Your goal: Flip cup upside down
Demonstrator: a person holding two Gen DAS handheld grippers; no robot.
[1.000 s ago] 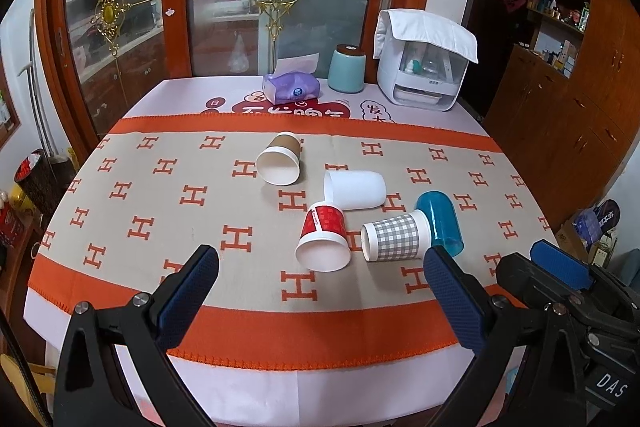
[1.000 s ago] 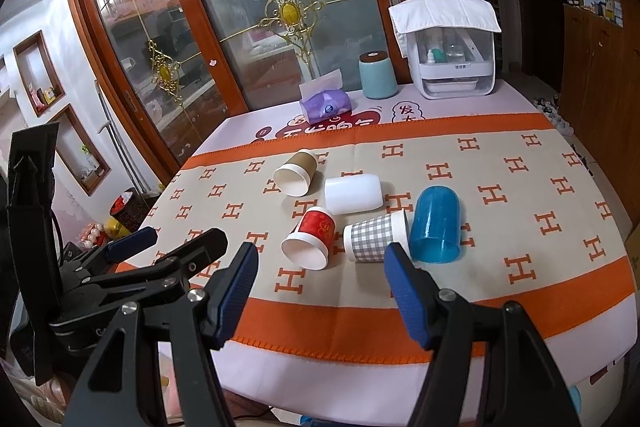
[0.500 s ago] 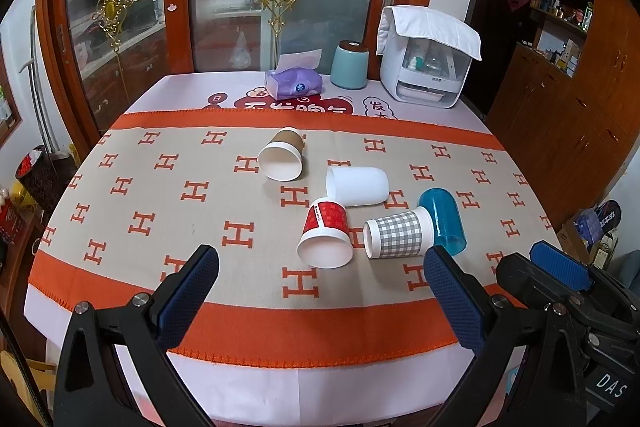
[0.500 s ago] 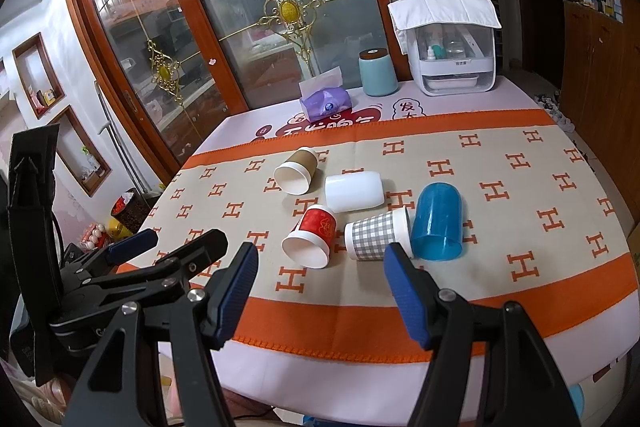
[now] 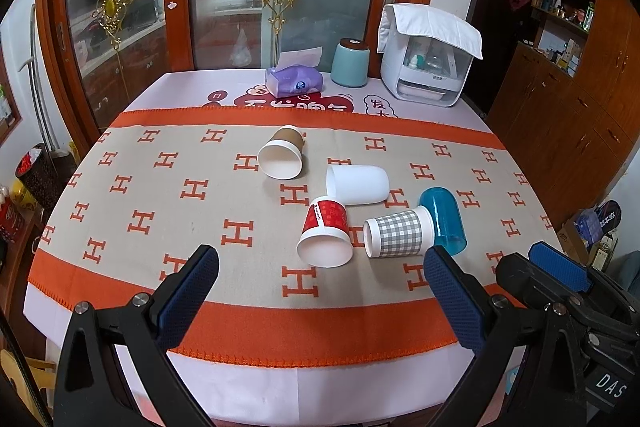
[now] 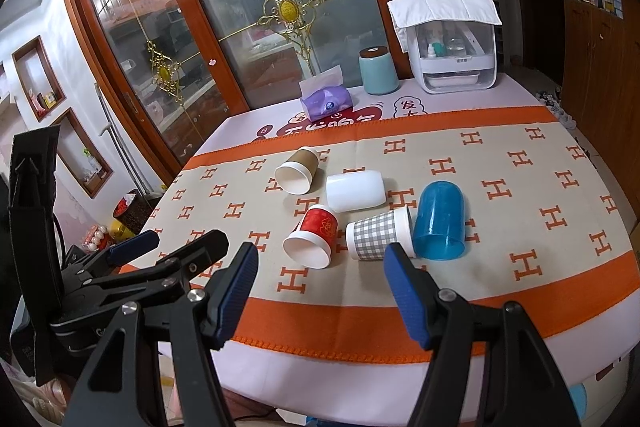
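Observation:
Several cups lie on their sides mid-table: a brown paper cup [image 5: 282, 157] [image 6: 298, 171], a white plastic cup [image 5: 357, 184] [image 6: 355, 190], a red paper cup [image 5: 326, 237] [image 6: 312, 237], a grey checked cup [image 5: 398, 233] [image 6: 378, 234] and a blue translucent cup [image 5: 444, 219] [image 6: 439, 219]. My left gripper [image 5: 320, 303] is open and empty, above the table's near edge, short of the red cup. My right gripper [image 6: 320, 291] is open and empty, also near the front edge, facing the red and checked cups.
The table [image 5: 120, 227] has an orange and beige cloth. At the back stand a purple tissue pack [image 5: 294, 81], a teal canister [image 5: 350, 63] and a white appliance [image 5: 426, 61]. Glass doors stand behind; wooden cabinets to the right.
Both grippers have stayed open and nearly still. The left view has risen or drawn back slightly, so the cups sit a little lower in it. The cups have not moved.

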